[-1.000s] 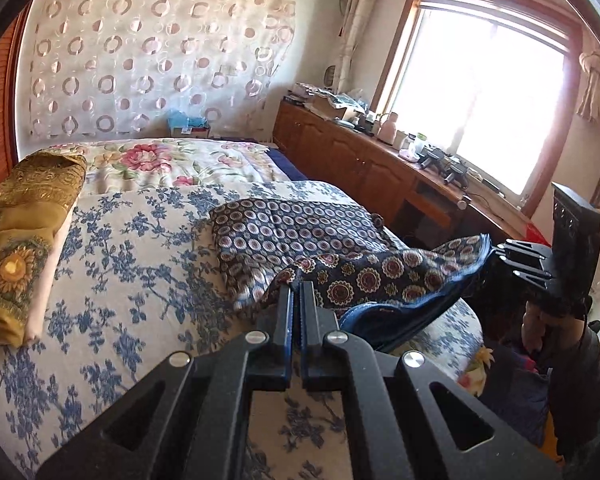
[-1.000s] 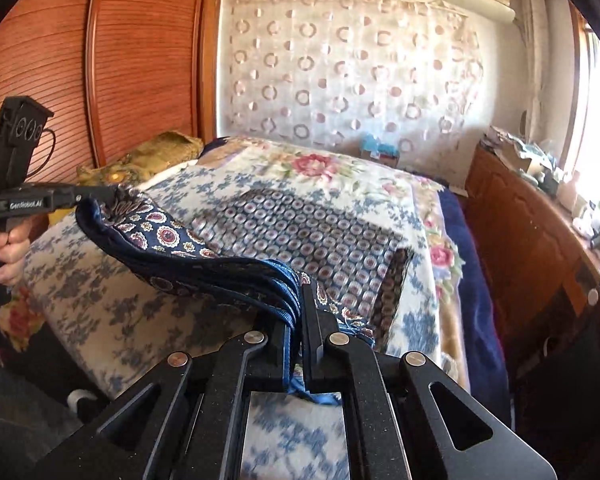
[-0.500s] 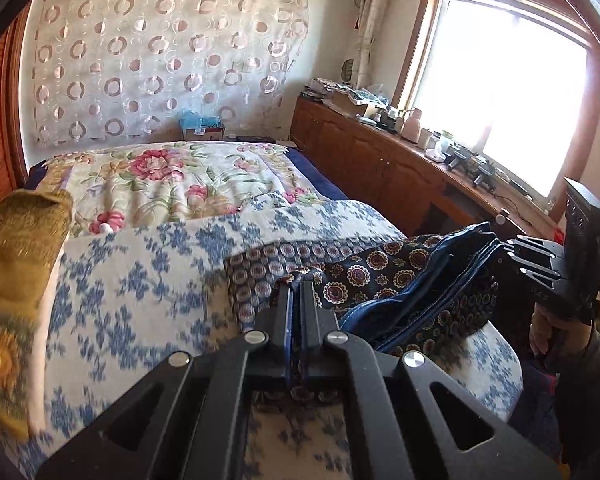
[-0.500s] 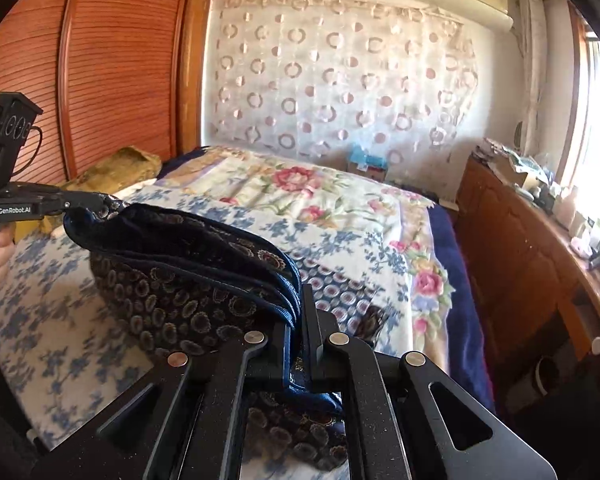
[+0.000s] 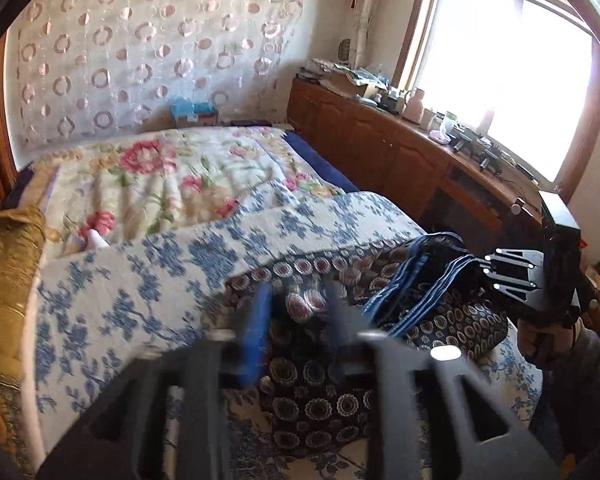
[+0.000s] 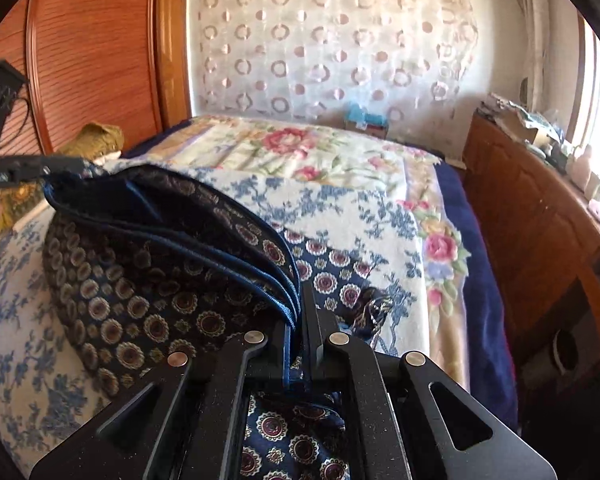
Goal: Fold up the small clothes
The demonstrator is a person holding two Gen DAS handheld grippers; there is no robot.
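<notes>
A dark blue patterned garment [image 5: 324, 392] with a blue hem lies folded over on the blue-flowered bedspread [image 5: 148, 272]. My left gripper [image 5: 298, 312] is blurred with its fingers spread apart over the cloth. My right gripper [image 6: 300, 320] is shut on the garment's layered hem [image 6: 204, 240] and holds that corner a little above the bed. The right gripper also shows in the left wrist view [image 5: 512, 276], at the right of the garment. The left gripper shows in the right wrist view [image 6: 28, 168], at the garment's far left corner.
A gold folded cloth [image 5: 8, 280] lies at the bed's left edge. A floral quilt [image 5: 160, 176] covers the far half of the bed. A wooden cabinet [image 5: 380, 148] with clutter runs along the window wall on the right. A wooden wardrobe [image 6: 92, 52] stands on the left.
Both grippers carried the raised edge forward and down, folding the garment over itself. The left gripper's fingers, shut before, have now spread apart. The right gripper stays shut on the hem.
</notes>
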